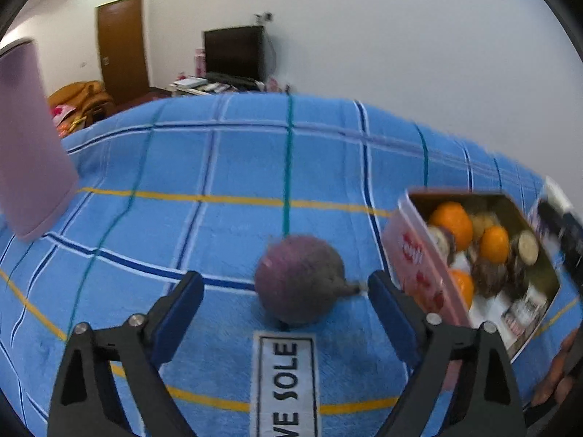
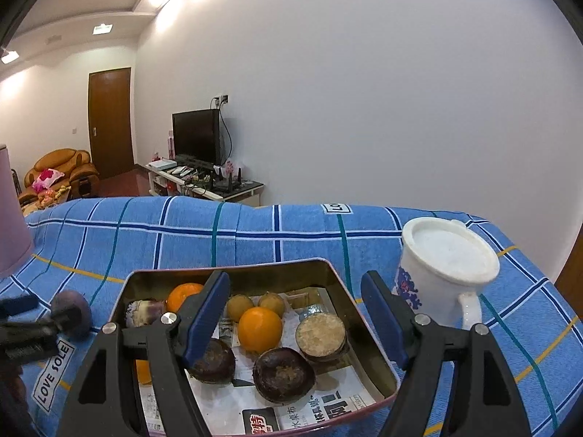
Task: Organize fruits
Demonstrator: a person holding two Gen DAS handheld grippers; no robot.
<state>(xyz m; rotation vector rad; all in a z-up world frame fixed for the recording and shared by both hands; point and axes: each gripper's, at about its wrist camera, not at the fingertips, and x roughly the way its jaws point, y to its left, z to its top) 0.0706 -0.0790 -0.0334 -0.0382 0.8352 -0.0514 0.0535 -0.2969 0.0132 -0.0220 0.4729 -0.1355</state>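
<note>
A round purple fruit with a short stem lies on the blue checked cloth, just ahead of my open left gripper, between its fingertips but untouched. It also shows in the right wrist view, with the left gripper beside it. A pink metal tin to its right holds oranges and dark halved fruits. My right gripper is open and empty above the tin, over an orange and dark fruit halves.
A white lidded mug stands right of the tin. A pink cylinder stands at the cloth's left. A "LOVE SOLE" label lies near the left gripper. A TV stand, door and armchair are behind.
</note>
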